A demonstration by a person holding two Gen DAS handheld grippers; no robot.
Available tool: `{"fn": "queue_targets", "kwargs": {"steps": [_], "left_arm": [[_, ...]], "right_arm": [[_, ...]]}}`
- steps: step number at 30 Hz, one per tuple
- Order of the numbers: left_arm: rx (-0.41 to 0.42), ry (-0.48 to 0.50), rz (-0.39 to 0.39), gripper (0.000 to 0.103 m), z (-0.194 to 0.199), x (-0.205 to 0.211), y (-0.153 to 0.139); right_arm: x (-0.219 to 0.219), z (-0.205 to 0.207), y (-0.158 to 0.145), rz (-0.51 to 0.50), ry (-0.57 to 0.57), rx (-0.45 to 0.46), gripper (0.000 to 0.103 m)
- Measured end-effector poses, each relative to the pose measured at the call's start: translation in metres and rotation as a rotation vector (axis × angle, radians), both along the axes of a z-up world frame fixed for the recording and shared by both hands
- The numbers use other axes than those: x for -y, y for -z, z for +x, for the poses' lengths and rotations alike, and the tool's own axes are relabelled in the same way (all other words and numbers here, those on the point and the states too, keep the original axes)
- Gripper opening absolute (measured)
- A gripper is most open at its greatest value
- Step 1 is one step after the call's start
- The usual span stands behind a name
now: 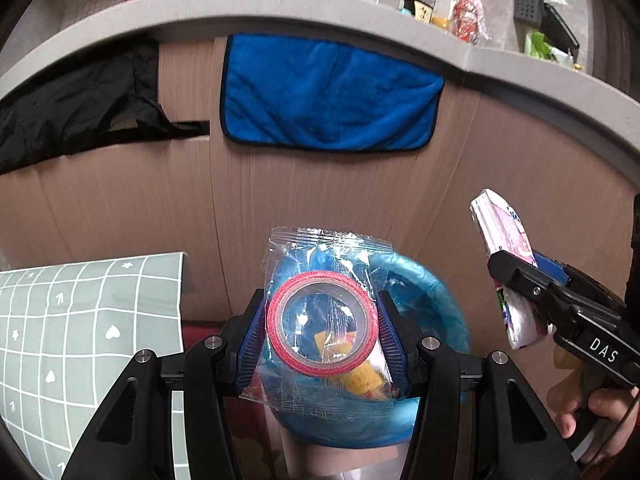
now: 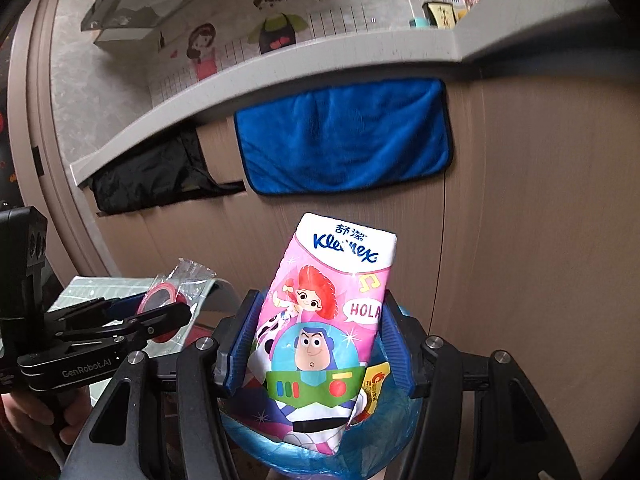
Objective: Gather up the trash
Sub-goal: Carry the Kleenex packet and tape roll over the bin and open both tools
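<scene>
Left hand-held gripper (image 1: 322,330): pinching the bagged tape roll (image 1: 322,322), light, crinkly, slippery.
Right hand-held gripper (image 2: 318,338): squeezing the tissue pack (image 2: 320,332), soft, mid-body.
Bin (image 1: 424,280): waiting below.

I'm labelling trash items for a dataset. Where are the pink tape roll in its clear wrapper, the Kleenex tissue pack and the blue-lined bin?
pink tape roll (image 1: 322,324): left wrist view, on its pink ring.
Kleenex tissue pack (image 2: 320,320): right wrist view, printed front.
blue-lined bin (image 1: 432,292): left wrist view, liner rim.
</scene>
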State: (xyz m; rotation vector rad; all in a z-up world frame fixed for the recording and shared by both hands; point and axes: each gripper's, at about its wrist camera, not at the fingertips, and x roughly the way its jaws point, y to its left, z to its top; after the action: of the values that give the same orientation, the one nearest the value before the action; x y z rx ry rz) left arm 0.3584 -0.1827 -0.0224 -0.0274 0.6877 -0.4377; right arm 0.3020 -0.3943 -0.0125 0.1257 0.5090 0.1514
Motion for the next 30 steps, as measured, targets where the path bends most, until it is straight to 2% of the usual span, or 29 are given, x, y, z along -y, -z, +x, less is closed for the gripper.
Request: {"fn": "queue_targets", "kwargs": {"steps": [6,11,16,24,27,29,30], "left_arm": [[-0.046,0.012,0.02,0.053,0.021,0.005,0.02],[-0.1,0.026,0.009,0.053,0.034,0.012,0.036],[-0.11,0.03,0.01,0.053,0.042,0.016,0.045],[-0.142,0.073,-0.031,0.053,0.053,0.021,0.054],[-0.174,0.098,-0.047,0.053,0.058,0.023,0.058],[-0.188,0.099,-0.054,0.054,0.06,0.023,0.06],[-0.195,0.092,-0.056,0.055,0.061,0.023,0.06]], "right_arm": [[0.001,0.019,0.023,-0.009,-0.008,-0.057,0.054],[0.005,0.03,0.03,0.0,-0.007,-0.086,0.054],[0.006,0.037,0.035,-0.01,-0.008,-0.107,0.054],[0.011,0.049,0.047,0.017,-0.004,-0.146,0.054],[0.011,0.051,0.05,0.035,-0.011,-0.15,0.058],[0.012,0.051,0.051,0.043,-0.013,-0.145,0.064],[0.012,0.05,0.051,0.047,-0.01,-0.139,0.071]]}}
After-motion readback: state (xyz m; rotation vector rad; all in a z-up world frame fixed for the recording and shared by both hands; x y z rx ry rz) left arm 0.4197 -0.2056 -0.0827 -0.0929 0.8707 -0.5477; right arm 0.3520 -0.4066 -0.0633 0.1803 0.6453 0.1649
